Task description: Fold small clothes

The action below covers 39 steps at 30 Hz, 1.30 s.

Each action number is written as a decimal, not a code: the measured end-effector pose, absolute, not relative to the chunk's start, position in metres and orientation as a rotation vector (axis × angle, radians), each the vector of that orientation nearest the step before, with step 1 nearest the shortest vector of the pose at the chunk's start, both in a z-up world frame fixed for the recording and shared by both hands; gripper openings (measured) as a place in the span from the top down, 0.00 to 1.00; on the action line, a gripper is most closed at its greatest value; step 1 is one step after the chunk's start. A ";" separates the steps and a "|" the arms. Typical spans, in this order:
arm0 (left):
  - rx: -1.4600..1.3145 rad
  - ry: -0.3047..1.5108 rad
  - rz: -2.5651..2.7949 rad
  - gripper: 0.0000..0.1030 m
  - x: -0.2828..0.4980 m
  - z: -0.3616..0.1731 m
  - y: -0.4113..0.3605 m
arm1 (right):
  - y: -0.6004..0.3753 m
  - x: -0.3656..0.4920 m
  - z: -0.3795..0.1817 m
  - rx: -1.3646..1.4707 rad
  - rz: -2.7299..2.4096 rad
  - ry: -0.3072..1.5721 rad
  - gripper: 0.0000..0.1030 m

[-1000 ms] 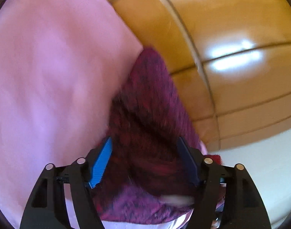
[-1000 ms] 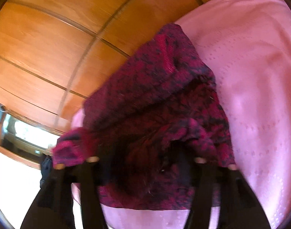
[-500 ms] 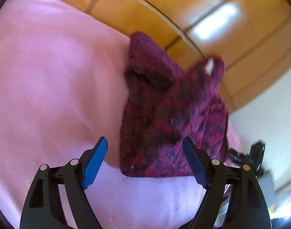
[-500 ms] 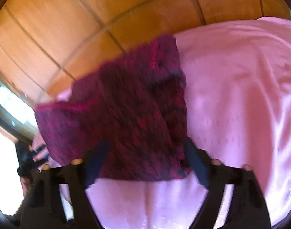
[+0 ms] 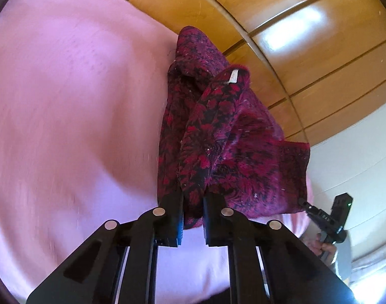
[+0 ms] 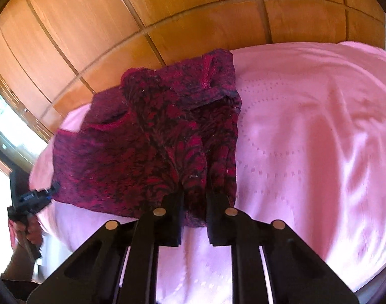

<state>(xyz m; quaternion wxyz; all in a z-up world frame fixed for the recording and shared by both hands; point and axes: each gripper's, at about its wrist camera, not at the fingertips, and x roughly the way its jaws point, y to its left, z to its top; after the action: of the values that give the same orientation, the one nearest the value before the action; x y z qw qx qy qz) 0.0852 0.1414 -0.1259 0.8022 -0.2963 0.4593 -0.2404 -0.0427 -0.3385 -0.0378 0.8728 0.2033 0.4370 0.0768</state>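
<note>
A small dark red and black patterned garment [image 5: 218,136] lies bunched on a pink cloth [image 5: 66,116] and is lifted at its near edge. My left gripper [image 5: 193,202] is shut on a near corner of it. My right gripper [image 6: 195,200] is shut on another near corner of the garment [image 6: 167,131]. A white label [image 5: 233,76] shows on a folded flap. The other gripper shows small at the edge of each view: the right one [image 5: 327,217] and the left one [image 6: 33,200].
The pink cloth [image 6: 307,131] covers the whole surface. A wooden panelled wall [image 6: 167,12] stands right behind the garment. A white wall [image 5: 357,147] is at the right of the left wrist view, a bright window [image 6: 5,116] at the left of the right wrist view.
Both grippers were open over the garment half a second ago. Now both have shut on its near edge and the garment is pulled up toward them.
</note>
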 end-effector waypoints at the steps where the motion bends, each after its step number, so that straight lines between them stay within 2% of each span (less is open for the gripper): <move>1: -0.641 0.983 -0.515 0.90 0.080 -0.124 0.141 | -0.340 -0.048 -0.036 0.439 0.167 0.912 0.88; 8: -0.693 0.977 -0.533 0.91 0.031 -0.111 0.153 | -0.354 -0.088 -0.027 0.512 0.223 0.945 0.88; 13: -0.687 1.024 -0.526 0.90 0.000 -0.117 0.152 | -0.358 -0.114 -0.044 0.527 0.212 1.026 0.88; 15: -0.655 1.028 -0.521 0.87 -0.001 -0.116 0.149 | -0.355 -0.115 -0.047 0.498 0.188 1.045 0.87; 16: -0.632 1.024 -0.504 0.85 0.001 -0.113 0.147 | -0.353 -0.112 -0.047 0.476 0.172 1.050 0.84; 18: -0.564 0.989 -0.496 0.79 0.011 -0.101 0.143 | -0.348 -0.104 -0.040 0.415 0.136 1.035 0.71; 19: -0.531 0.973 -0.477 0.66 0.013 -0.095 0.143 | -0.347 -0.100 -0.033 0.393 0.130 1.011 0.67; 20: -0.499 0.954 -0.451 0.55 0.019 -0.089 0.144 | -0.344 -0.095 -0.025 0.370 0.124 0.980 0.55; 21: -0.487 0.932 -0.448 0.53 0.022 -0.085 0.147 | -0.341 -0.091 -0.018 0.346 0.120 0.953 0.47; 25: -0.422 0.863 -0.458 0.52 0.045 -0.067 0.142 | -0.316 -0.066 0.007 0.223 0.146 0.859 0.46; 28: -0.364 0.862 -0.497 0.43 0.063 -0.066 0.129 | -0.294 -0.046 0.007 0.123 0.167 0.829 0.46; 32: -0.327 0.880 -0.546 0.43 0.080 -0.076 0.109 | -0.271 -0.028 -0.005 -0.005 0.166 0.841 0.50; 33: -0.321 0.875 -0.552 0.43 0.084 -0.079 0.105 | -0.269 -0.028 -0.010 -0.043 0.151 0.849 0.57; 34: -0.315 0.875 -0.558 0.51 0.081 -0.079 0.104 | -0.268 -0.029 -0.015 -0.066 0.139 0.860 0.63; 35: -0.309 0.883 -0.572 0.75 0.083 -0.084 0.102 | -0.271 -0.028 -0.022 -0.082 0.123 0.883 0.74; 36: -0.300 0.892 -0.568 0.83 0.084 -0.088 0.100 | -0.275 -0.029 -0.027 -0.077 0.115 0.897 0.79; 39: -0.337 0.862 -0.544 0.88 0.074 -0.088 0.112 | -0.287 -0.041 -0.029 -0.050 0.121 0.919 0.84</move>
<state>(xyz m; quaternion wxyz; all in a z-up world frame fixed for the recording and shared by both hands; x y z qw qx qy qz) 0.0743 0.1118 -0.0876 0.8593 -0.1608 0.4107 -0.2591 -0.0411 -0.2872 -0.0287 0.8943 -0.0242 0.4430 0.0585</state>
